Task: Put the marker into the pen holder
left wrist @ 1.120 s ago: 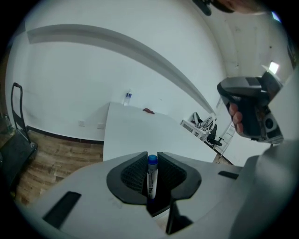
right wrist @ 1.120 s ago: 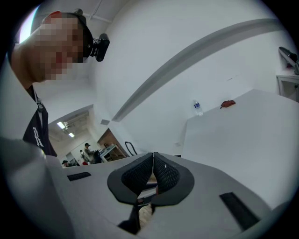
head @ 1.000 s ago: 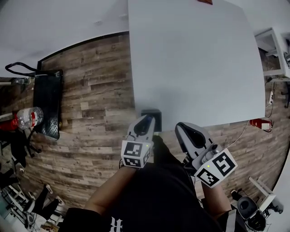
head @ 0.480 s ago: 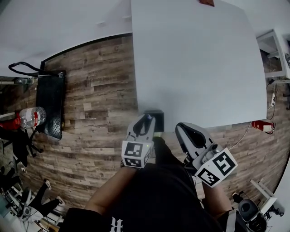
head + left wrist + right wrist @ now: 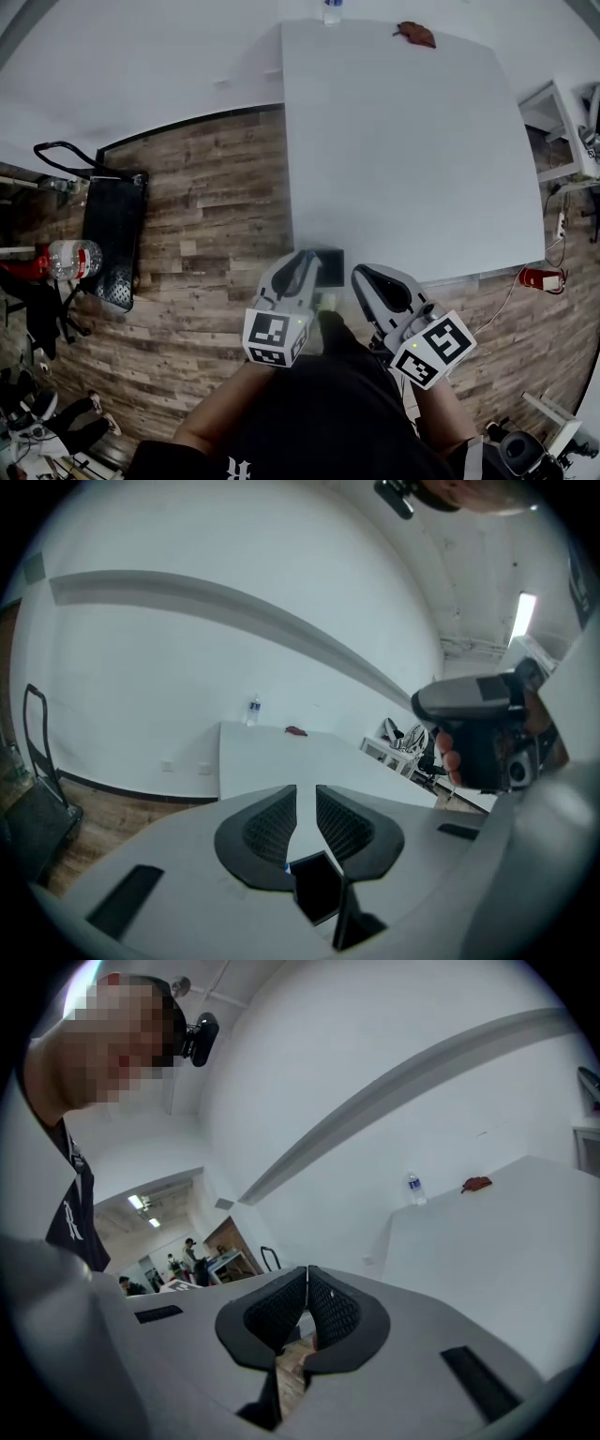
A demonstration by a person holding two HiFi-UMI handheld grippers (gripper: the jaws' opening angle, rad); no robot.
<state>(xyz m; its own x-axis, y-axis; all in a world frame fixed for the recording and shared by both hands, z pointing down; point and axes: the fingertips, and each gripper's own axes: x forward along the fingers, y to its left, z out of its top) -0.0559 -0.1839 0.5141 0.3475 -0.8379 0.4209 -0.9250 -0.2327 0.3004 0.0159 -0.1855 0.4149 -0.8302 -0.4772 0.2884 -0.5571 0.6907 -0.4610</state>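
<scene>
Jaws narrowly apart and empty, our left grey gripper (image 5: 302, 267) hangs beside the black square pen holder (image 5: 333, 261) on the white table (image 5: 412, 150); our right gripper (image 5: 368, 278) is closed, empty.
</scene>
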